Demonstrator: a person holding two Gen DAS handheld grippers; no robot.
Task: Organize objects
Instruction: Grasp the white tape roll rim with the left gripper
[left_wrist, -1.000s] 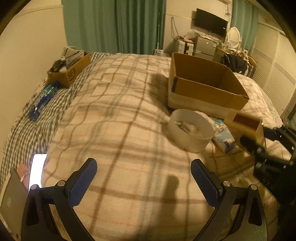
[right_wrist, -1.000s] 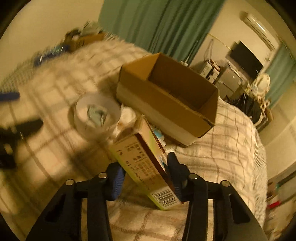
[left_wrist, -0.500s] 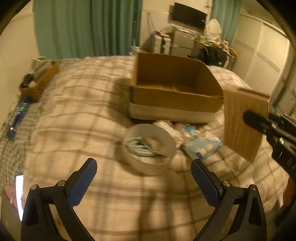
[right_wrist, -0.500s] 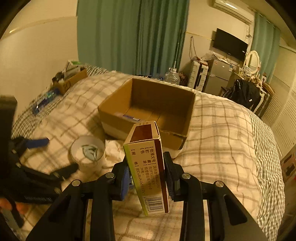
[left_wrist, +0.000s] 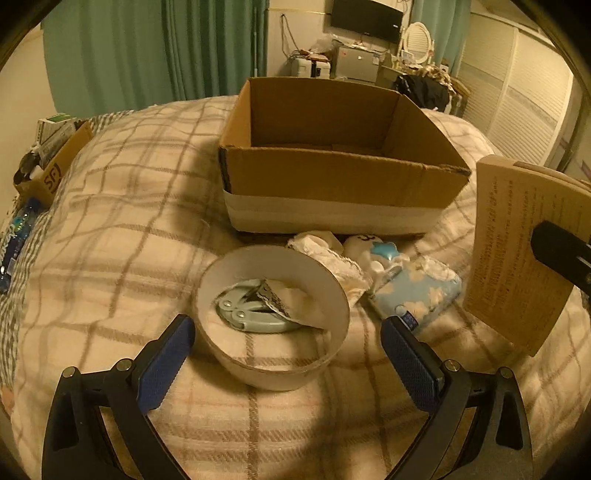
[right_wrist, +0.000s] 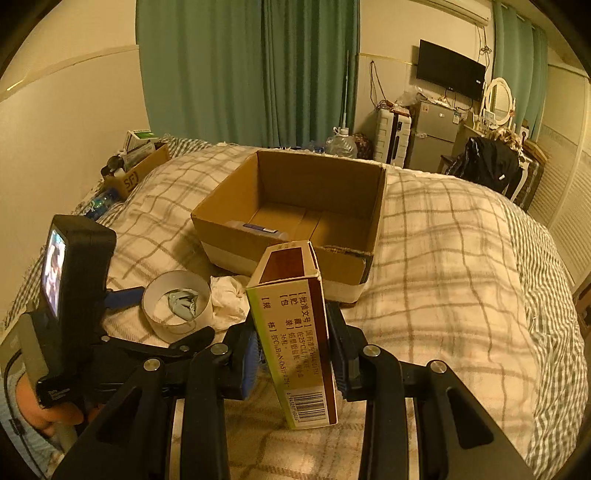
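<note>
My right gripper (right_wrist: 295, 354) is shut on a tall medicine box (right_wrist: 295, 325), held upright above the bed just in front of the open cardboard box (right_wrist: 295, 206); the medicine box also shows in the left wrist view (left_wrist: 517, 251). The cardboard box (left_wrist: 340, 162) holds a small flat item near its front wall. My left gripper (left_wrist: 288, 354) is open, its fingers on either side of a white round container (left_wrist: 273, 317) that holds a pale blue clip and paper. A crumpled white cloth (left_wrist: 325, 254) and a blue patterned pouch (left_wrist: 417, 291) lie between the container and the box.
The plaid blanket (right_wrist: 443, 258) covers the bed. A small box of items (right_wrist: 136, 173) and a blue bottle (left_wrist: 14, 240) sit at the far left edge. Green curtains, a fridge and a TV stand beyond the bed.
My left gripper moved forward to straddle the white container. My right gripper raised the medicine box upright and brought it toward the cardboard box.
</note>
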